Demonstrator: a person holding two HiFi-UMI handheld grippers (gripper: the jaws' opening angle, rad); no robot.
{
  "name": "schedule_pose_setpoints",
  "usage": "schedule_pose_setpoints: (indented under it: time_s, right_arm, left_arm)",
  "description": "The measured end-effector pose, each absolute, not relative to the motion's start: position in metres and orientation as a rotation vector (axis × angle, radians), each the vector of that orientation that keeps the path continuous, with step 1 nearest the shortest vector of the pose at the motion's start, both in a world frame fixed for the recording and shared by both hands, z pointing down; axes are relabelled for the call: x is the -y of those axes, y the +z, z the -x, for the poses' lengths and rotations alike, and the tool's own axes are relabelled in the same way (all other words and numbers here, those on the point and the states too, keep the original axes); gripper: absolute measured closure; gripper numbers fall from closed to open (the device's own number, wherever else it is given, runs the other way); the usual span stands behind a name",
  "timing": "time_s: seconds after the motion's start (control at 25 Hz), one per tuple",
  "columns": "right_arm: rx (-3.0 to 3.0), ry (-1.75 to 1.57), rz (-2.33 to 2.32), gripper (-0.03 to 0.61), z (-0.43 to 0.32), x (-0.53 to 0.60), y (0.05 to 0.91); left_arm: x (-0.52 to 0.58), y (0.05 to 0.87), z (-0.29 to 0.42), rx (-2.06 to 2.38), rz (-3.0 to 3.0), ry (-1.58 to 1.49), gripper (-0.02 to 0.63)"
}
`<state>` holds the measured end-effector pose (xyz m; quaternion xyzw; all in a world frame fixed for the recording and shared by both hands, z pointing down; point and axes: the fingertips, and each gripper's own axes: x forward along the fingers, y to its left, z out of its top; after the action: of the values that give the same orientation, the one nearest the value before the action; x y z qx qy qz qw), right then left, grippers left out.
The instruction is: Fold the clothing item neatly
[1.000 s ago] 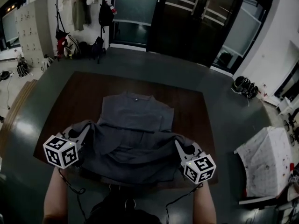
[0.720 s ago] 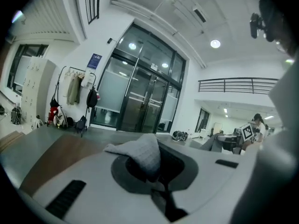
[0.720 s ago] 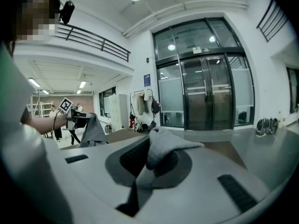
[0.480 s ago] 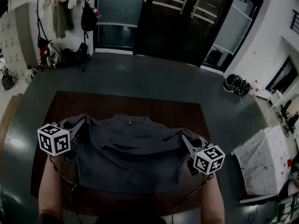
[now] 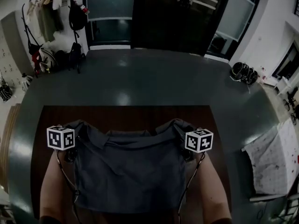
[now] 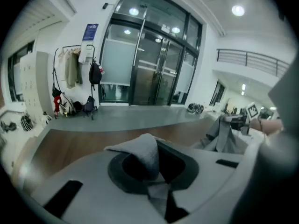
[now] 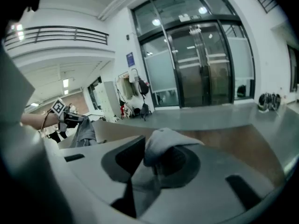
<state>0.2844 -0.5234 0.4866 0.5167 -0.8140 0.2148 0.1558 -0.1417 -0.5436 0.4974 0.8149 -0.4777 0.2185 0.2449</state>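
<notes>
A grey shirt (image 5: 128, 171) lies on the brown table (image 5: 121, 115), its near part drawn over the rest toward the far edge. My left gripper (image 5: 78, 124) is shut on the shirt's left corner. My right gripper (image 5: 180, 124) holds the right corner. In the left gripper view a grey cloth fold (image 6: 140, 150) is pinched in the left gripper (image 6: 152, 169). In the right gripper view a cloth fold (image 7: 166, 141) still sits between the jaws of the right gripper (image 7: 156, 167), which have just been opening a little.
Grey floor surrounds the table. A coat rack (image 5: 51, 13) with bags stands at the far left. Glass doors (image 5: 177, 13) fill the back wall. Shoes (image 5: 243, 71) lie at the right. A white speckled sheet (image 5: 275, 162) covers something to the right.
Both grippers have travelled away from the person toward the table's far edge, carrying the shirt's corners. The shirt's near half now covers its far half.
</notes>
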Motion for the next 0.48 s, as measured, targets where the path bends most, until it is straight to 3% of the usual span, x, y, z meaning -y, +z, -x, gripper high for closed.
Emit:
schedule_pose_setpoints:
  time_s: [0.08, 0.24, 0.48]
  right_arm:
    - [2.206, 0.668, -1.521, 0.462, -0.295, 0.539, 0.526]
    - [2.057, 0.556, -1.637, 0.449, -0.310, 0.546, 0.547]
    - [2.072, 0.568, -1.726, 0.451, -0.304, 0.524, 0.537]
  left_arm:
    - [0.555, 0.536, 0.146, 1.309, -2.181, 0.777, 0.572]
    - [0.562, 0.563, 0.158, 1.297, -2.145, 0.908, 0.455]
    - [0.554, 0.543, 0.201, 1.482, -2.113, 0.827, 0.439]
